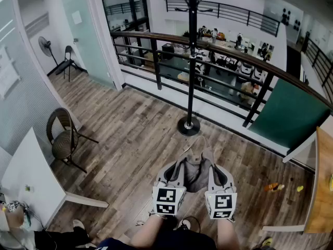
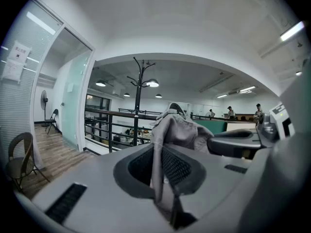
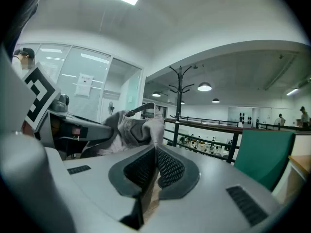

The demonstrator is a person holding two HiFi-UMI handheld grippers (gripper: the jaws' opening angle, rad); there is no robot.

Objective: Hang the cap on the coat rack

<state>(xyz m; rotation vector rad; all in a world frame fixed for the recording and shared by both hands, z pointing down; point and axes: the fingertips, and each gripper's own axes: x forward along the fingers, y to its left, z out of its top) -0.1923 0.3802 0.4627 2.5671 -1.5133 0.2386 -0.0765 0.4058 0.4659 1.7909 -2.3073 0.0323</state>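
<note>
While both grippers reach forward side by side over the wooden floor [image 1: 130, 139], the grey cap [image 1: 196, 166] hangs bunched in the air between them, well short of the coat rack [image 1: 192, 61]. Left gripper [image 2: 163, 168]: jaws squeezed together on a fold of the cap's fabric, the cloth rising straight up out of the pads. Right gripper [image 3: 154, 165]: same story, clamped on the cap's other edge, with the strap loop arching above the crumpled cloth. Straight ahead stands the rack, a black pole on a round base, planted just in front of the railing [image 1: 156, 38]. Off to the left, a wicker chair [image 1: 62, 137] sits near the glass wall.
</note>
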